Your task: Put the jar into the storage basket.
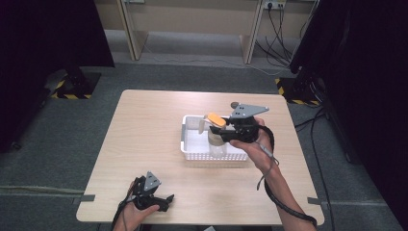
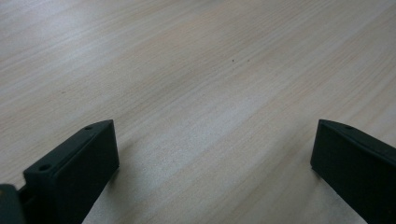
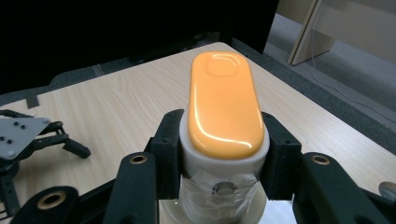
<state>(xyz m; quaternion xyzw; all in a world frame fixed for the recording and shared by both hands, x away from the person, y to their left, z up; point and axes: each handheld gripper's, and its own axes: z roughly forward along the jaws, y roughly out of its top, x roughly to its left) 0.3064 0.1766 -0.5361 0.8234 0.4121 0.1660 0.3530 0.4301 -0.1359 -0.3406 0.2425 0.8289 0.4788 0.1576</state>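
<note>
Right hand-held gripper (image 3: 224, 154) has clamped the clear bottle with the orange oval cap (image 3: 225, 105), holding it above the white plastic basket (image 1: 192, 150); setting down remains. Left hand-held gripper (image 2: 212, 163) rests open on the wooden surface (image 2: 187, 70).

Light wood-grain rectangular table (image 1: 144, 144): white perforated plastic basket (image 1: 192, 149) sits right of centre; left gripper (image 1: 161, 199) rests near front-left edge.

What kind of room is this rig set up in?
Most likely a lab or office set up for recording: a light wood table on grey carpet, black screens at both sides, and cables running from wall sockets behind.
</note>
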